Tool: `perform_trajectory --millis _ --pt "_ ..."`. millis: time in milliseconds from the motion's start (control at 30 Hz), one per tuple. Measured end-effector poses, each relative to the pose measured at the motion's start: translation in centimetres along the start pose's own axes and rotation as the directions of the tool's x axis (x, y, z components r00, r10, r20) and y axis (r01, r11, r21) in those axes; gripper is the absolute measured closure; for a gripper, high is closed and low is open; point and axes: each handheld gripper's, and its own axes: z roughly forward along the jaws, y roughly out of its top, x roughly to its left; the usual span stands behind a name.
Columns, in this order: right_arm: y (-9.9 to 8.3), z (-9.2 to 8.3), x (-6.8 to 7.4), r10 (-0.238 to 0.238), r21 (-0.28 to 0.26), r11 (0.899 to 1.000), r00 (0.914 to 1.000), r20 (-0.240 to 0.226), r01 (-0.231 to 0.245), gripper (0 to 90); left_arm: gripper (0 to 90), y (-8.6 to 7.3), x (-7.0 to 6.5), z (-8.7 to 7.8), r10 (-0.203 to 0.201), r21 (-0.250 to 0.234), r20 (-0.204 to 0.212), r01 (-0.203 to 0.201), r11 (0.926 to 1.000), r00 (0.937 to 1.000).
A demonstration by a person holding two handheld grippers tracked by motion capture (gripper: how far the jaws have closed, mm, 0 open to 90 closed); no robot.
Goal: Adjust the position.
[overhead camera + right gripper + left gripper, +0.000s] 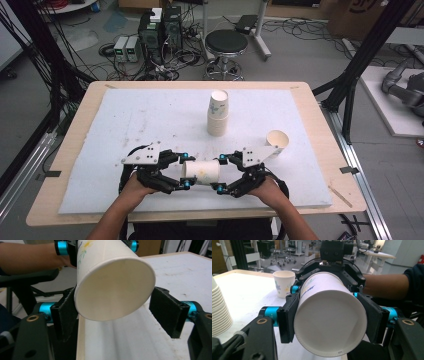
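A white paper cup (200, 172) with a small printed flower lies level above the white mat, near the table's front edge. My left gripper (185, 170) is shut on one end of it; in the left gripper view both pads (288, 320) press on the cup (329, 322). My right gripper (220, 173) straddles the other end. In the right gripper view the cup (112, 285) sits between the jaws: the left pad (65, 315) is against its wall, the right pad (167, 312) stands clear of it, so this gripper is open.
A stack of paper cups (218, 115) stands mid-mat, seen at the left edge in the left gripper view (219, 310). A single upright cup (276, 141) stands right of the grippers. The white mat (125, 115) covers the wooden table. A stool (226, 45) stands beyond it.
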Motion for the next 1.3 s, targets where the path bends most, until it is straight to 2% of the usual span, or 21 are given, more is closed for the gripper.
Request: perform_trajectory --millis 267,467,567,633,700,733,767,900,933,967,1033,1200,1267,1300 --pt "0.0 -0.1 -0.1 0.005 -0.043 0.999 0.9995 -0.031 -0.007 29.2 37.1 -0.5 0.1 -0.1 -0.004 -0.048 0.013 0.005 0.9988 0.9999" --pt "0.0 -0.3 -0.2 0.024 -0.080 0.996 0.9989 -0.040 -0.027 32.7 37.0 -0.7 0.1 -0.1 -0.008 -0.050 0.008 0.008 0.9987 0.9999" --pt "0.0 -0.3 -0.3 0.027 -0.078 0.997 0.9988 -0.041 -0.030 33.0 36.8 -0.8 0.1 -0.1 -0.009 -0.043 0.003 0.009 0.9990 1.0000" --pt "0.0 -0.3 -0.3 0.032 -0.072 0.997 0.9987 -0.039 -0.035 33.0 35.6 -0.8 0.1 0.0 -0.029 -0.014 -0.009 0.029 0.9995 0.9995" --pt "0.0 -0.4 -0.3 0.041 -0.068 0.997 0.9982 -0.044 -0.044 33.1 25.9 -0.7 0.1 0.1 -0.063 0.015 -0.028 0.063 0.9979 0.9976" --pt "0.1 -0.5 -0.4 0.042 -0.062 0.997 0.9983 -0.039 -0.045 33.0 20.5 -0.6 0.1 0.1 -0.074 0.044 -0.052 0.076 0.9961 0.9959" --pt "0.1 -0.5 -0.4 0.038 -0.044 0.998 0.9988 -0.029 -0.040 33.0 16.9 -0.6 0.0 0.2 -0.071 0.056 -0.065 0.074 0.9956 0.9954" --pt "0.3 -0.6 -0.5 0.039 0.021 0.999 0.9992 -0.011 -0.039 33.0 15.5 -0.3 -0.3 0.0 -0.044 0.113 -0.096 0.055 0.9921 0.9945" --pt "0.3 -0.6 -0.5 0.037 0.037 0.999 0.9993 -0.007 -0.036 33.0 15.5 -0.1 -0.4 0.0 -0.032 0.142 -0.101 0.046 0.9889 0.9944" --pt "0.4 -0.6 -0.5 0.038 0.059 0.998 0.9992 -0.006 -0.038 33.0 15.5 -0.1 -0.4 0.0 -0.032 0.142 -0.101 0.046 0.9889 0.9944" --pt "0.6 -0.5 -0.6 0.036 0.086 0.996 0.9994 -0.001 -0.035 33.0 15.5 0.2 -0.4 -0.1 -0.015 0.190 -0.118 0.037 0.9810 0.9929" --pt "1.6 -0.1 -0.5 0.002 0.162 0.987 1.0000 0.001 -0.002 32.9 15.5 0.5 -0.5 0.1 0.012 0.262 -0.109 0.017 0.9649 0.9939" --pt "1.9 0.0 -0.5 -0.006 0.177 0.984 1.0000 0.004 0.005 32.9 15.6 0.6 -0.6 0.1 0.013 0.266 -0.109 0.017 0.9639 0.9940" --pt "2.4 0.3 -0.7 -0.034 0.213 0.977 0.9994 0.001 0.033 32.9 15.7 0.8 -0.5 0.1 0.024 0.282 -0.112 0.009 0.9594 0.9934"
